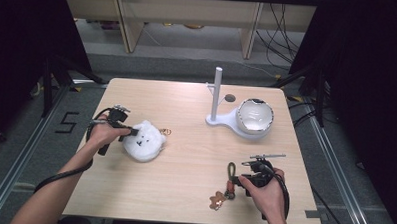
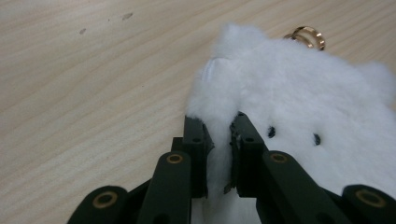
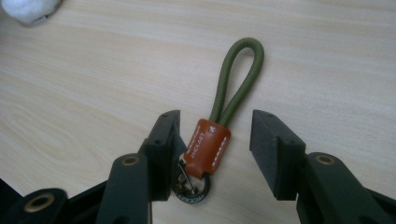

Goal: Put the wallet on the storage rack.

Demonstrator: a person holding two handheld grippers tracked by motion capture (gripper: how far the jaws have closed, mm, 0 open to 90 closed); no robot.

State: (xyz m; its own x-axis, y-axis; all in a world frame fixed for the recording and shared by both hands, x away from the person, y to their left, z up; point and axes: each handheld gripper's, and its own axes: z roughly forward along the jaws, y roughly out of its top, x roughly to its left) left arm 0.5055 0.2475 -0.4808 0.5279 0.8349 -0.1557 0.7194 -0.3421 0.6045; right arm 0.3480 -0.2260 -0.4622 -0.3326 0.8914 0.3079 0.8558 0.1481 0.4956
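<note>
The left forearm comes in from the lower left, its hand wrapped round the left tool [image 1: 131,132], whose jaws are pinched nearly together, pointing level toward the right. The right hand [image 1: 266,190] holds the right tool [image 1: 236,182] low (jaws standing apart, pads free), pointing left, cable looped over the wrist

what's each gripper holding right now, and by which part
The left gripper pinches the white plush toy by its furry edge. The right gripper holds nothing; its jaws straddle the keychain strap.
</note>
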